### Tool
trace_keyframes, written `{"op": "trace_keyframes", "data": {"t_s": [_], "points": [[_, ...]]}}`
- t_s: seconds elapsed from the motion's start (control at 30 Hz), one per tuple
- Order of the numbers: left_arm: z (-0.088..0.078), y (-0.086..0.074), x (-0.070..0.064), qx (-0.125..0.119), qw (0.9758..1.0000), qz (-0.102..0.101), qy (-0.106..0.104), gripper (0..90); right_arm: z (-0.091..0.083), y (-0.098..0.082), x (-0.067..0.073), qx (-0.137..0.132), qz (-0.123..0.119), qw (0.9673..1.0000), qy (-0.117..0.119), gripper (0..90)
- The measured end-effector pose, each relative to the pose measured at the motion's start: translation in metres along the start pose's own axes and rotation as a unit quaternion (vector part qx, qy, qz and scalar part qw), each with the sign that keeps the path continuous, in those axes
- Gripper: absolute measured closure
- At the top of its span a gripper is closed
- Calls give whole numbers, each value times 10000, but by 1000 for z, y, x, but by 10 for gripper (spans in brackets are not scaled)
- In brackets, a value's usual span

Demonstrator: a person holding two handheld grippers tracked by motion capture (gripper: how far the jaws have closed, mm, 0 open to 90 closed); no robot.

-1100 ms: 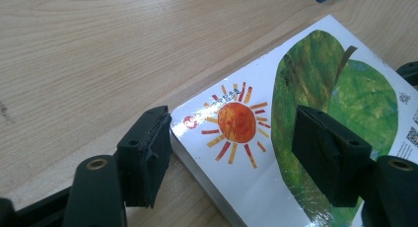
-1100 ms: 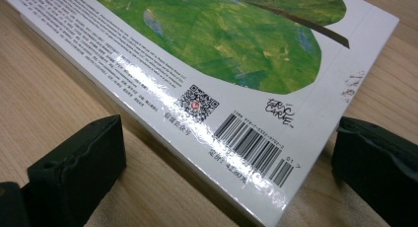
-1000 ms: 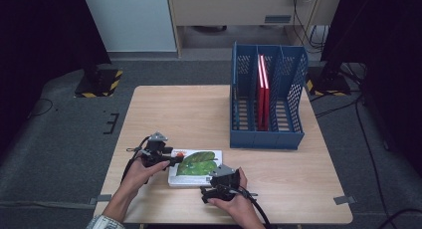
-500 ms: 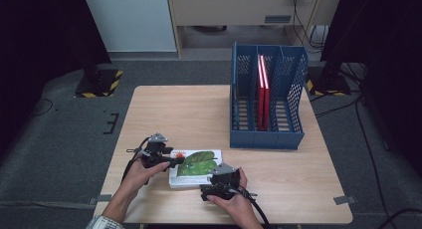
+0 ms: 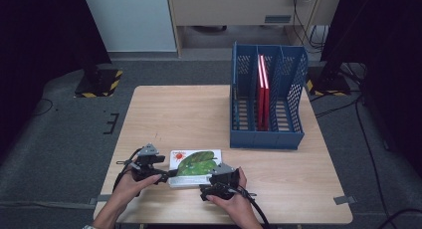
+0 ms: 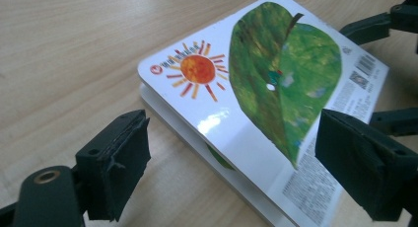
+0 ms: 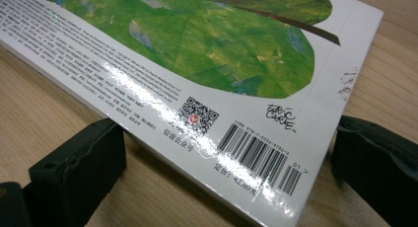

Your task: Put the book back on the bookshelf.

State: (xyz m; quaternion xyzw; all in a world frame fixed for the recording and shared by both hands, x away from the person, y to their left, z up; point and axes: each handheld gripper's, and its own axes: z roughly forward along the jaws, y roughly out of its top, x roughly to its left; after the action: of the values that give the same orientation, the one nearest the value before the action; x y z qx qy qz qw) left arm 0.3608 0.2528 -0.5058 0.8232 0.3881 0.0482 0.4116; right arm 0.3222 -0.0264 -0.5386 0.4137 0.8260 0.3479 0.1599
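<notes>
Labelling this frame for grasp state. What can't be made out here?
- Right tool grip on the board book: right gripper view, book corner covers the gap between the jaws.
- Red books in the blue file rack: high view, titles too small.
- Book's far end: right gripper view, cut off by the top edge.

Book (image 7: 197,64) far end cut off by top edge in right gripper view; back-cover small print unreadable.

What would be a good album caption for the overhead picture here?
Two hand-held grippers, left and right, flank a leaf-covered picture book lying on a wooden table near a blue file rack.
</notes>
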Motion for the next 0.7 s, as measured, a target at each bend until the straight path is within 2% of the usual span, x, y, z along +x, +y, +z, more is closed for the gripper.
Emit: {"op": "trace_keyframes", "data": {"t_s": [0.1,0.27,0.37,0.6,0.7], "points": [[0,-2,-2,72,9999,92,-25,126,0,0,0,-8,6,10000,-16,6],[3,-5,-2,113,9998,56,-152,125,1,0,0,-10,24,10000,-19,7],[7,-6,-3,234,9995,115,-155,124,0,1,0,-16,48,10000,1,7],[12,-9,-2,328,9989,134,-315,124,1,1,1,-17,57,10000,-12,7],[13,-9,-1,356,9988,129,-322,116,1,1,1,-17,54,10000,-14,8]]}}
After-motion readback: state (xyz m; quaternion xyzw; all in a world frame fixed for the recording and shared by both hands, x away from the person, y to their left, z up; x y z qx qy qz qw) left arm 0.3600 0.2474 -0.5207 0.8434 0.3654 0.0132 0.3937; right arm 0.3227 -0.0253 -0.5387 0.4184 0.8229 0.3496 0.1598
